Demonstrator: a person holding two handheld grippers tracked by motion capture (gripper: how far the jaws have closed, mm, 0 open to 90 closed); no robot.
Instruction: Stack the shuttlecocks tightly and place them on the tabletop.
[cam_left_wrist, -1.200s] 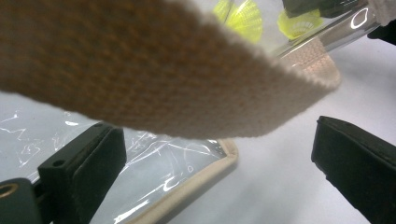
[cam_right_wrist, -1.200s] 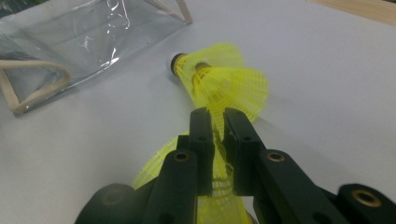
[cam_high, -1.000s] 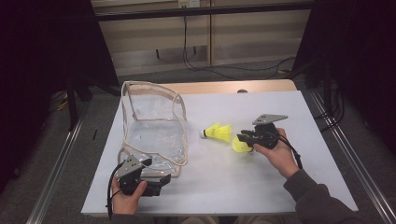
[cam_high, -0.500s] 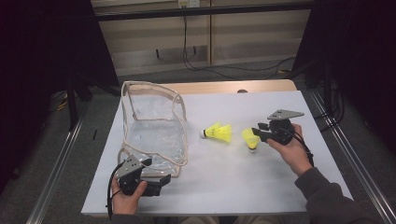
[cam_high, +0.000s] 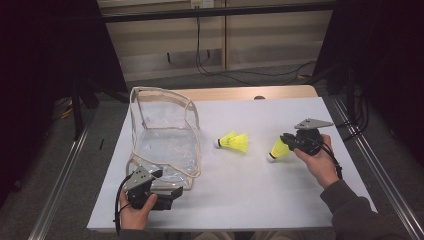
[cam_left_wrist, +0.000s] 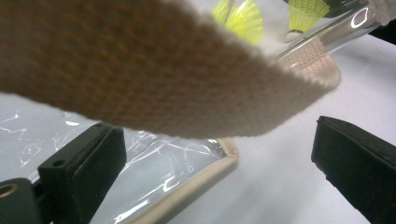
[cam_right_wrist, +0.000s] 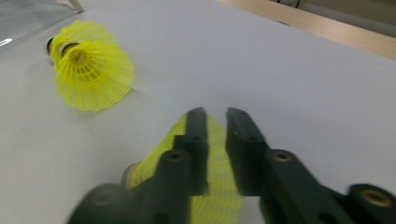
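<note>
My right gripper (cam_high: 288, 141) (cam_right_wrist: 215, 116) is shut on the skirt of a yellow shuttlecock (cam_high: 277, 149) (cam_right_wrist: 219, 172), held just above the white table at the right. A second yellow shuttlecock (cam_high: 234, 142) (cam_right_wrist: 88, 70) lies on its side in the middle of the table. A clear plastic bag with beige fabric trim (cam_high: 167, 135) stands open at the left. My left gripper (cam_high: 175, 192) (cam_left_wrist: 219, 158) is open at the bag's near corner, with the beige trim (cam_left_wrist: 140, 74) across its view just above the jaws.
The white table top (cam_high: 260, 190) ends at a wooden strip (cam_high: 240, 93) at the back. Metal rails (cam_high: 380, 170) run along both sides. Cables (cam_high: 220, 70) hang on the floor behind the table.
My right gripper has lifted its shuttlecock and carried it to the right, away from the one lying in the middle. My left gripper has stayed at the bag's corner.
</note>
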